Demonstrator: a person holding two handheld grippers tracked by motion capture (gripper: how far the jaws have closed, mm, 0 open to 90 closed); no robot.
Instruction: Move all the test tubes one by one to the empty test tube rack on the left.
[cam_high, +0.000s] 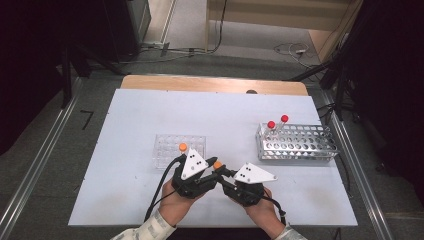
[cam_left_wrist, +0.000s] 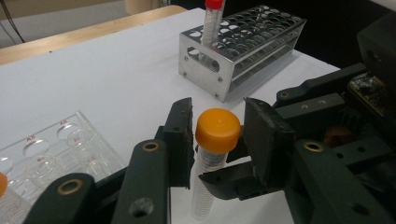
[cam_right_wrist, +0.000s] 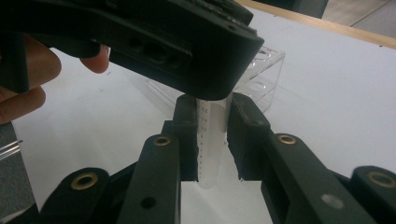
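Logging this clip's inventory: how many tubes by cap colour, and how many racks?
Orange-capped tubes: 2
Red-capped tubes: 2
Racks, one clear plastic, one metal: 2
Total: 6

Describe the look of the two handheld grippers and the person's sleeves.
Left gripper and right gripper: matte black bodies, flat black jaws with brass-coloured pivot rivets. Each carries a white three-cornered plate with dark dots on top and trails a black cable. Sleeves are light and patterned.
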